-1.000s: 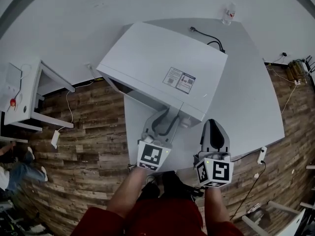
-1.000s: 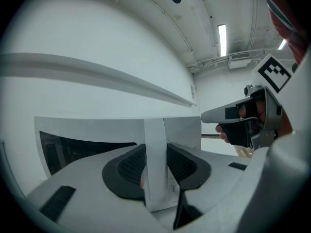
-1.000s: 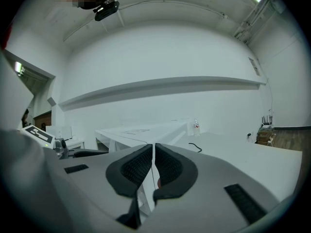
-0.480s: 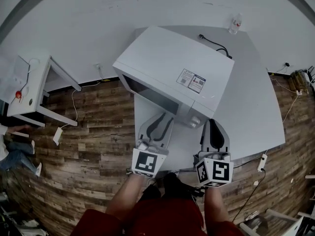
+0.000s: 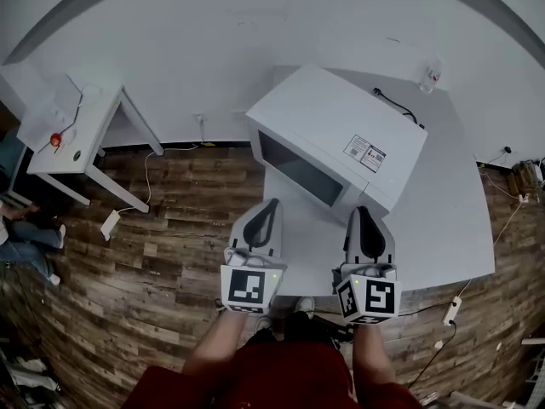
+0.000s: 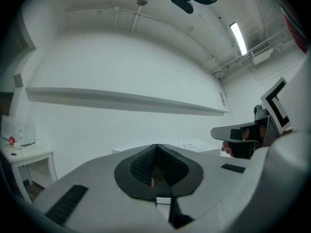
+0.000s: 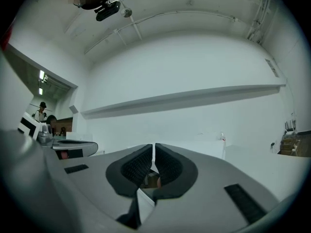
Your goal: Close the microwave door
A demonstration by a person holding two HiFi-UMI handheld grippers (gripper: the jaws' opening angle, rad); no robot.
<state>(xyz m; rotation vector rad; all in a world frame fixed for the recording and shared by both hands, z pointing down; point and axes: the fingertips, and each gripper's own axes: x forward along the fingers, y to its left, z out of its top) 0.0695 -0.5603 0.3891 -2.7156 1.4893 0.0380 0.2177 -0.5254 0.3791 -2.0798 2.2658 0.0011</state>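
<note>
The white microwave (image 5: pixel 341 135) stands on the pale table (image 5: pixel 443 220), its dark-windowed door (image 5: pixel 300 170) flat against the front. Both grippers hang level in front of it, touching nothing. My left gripper (image 5: pixel 271 203) sits off the table's left edge, before the door. Its jaws have just closed and nothing is between them; in the left gripper view the left gripper (image 6: pixel 156 147) has its ribbed pads together. My right gripper (image 5: pixel 364 211) is over the table's front part, before the microwave's right end. The right gripper (image 7: pixel 153 147) is shut and empty.
A water bottle (image 5: pixel 433 75) and a black power cable (image 5: pixel 396 105) lie behind the microwave. A small white side table (image 5: pixel 77 135) with a red object (image 5: pixel 55 139) stands at left on the wooden floor. A power strip (image 5: pixel 451 309) lies below the table's right corner.
My left gripper was open and close up to the microwave's front. Both grippers have drawn back from it and the left jaws have shut. The head view has shifted, moving the microwave rightward.
</note>
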